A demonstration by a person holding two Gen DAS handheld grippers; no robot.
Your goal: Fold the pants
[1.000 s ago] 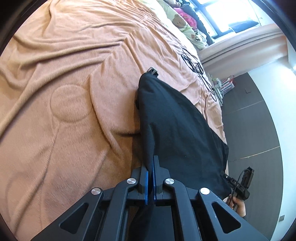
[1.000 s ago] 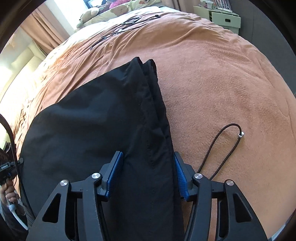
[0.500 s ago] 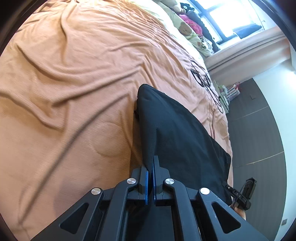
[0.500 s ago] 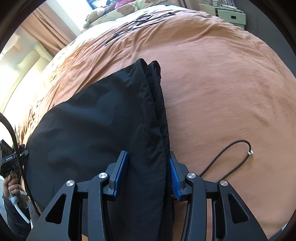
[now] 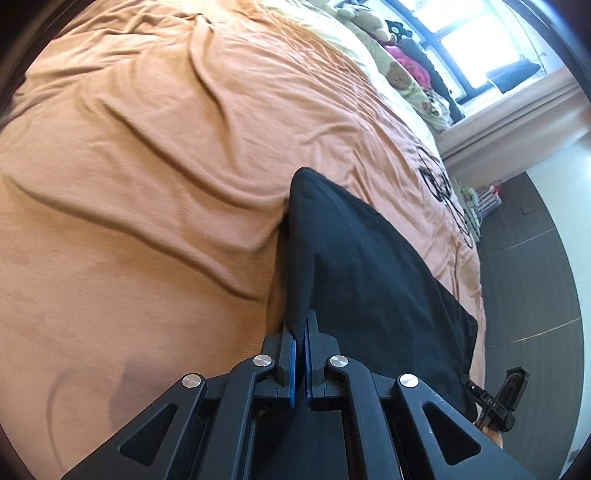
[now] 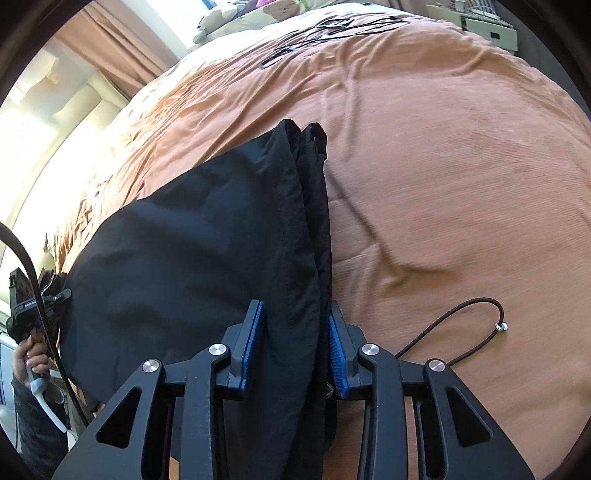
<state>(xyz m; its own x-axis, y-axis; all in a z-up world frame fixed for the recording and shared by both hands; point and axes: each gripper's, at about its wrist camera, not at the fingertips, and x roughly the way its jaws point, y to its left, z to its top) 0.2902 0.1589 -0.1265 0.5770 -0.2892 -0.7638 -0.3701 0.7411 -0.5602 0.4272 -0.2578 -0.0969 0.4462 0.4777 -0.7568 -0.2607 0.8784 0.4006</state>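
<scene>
Black pants (image 5: 369, 280) lie stretched over an orange bed cover (image 5: 147, 184). My left gripper (image 5: 303, 332) is shut on one edge of the pants and holds it raised. In the right wrist view the pants (image 6: 207, 258) show a bunched, layered edge between the blue pads. My right gripper (image 6: 295, 321) is shut on that thick edge, jaws held partly apart by the cloth. The pants' drawstring (image 6: 465, 328) with a metal tip trails on the cover to the right.
Plush toys and pillows (image 5: 399, 70) sit at the head of the bed by a bright window. Black cables (image 5: 439, 184) lie on the cover beyond the pants. Dark floor (image 5: 524, 295) is to the right, with a small shelf (image 6: 487, 29).
My right gripper has closed from wide open onto the bunched pants edge. Both grippers have lifted, and the pants have risen with them off the cover.
</scene>
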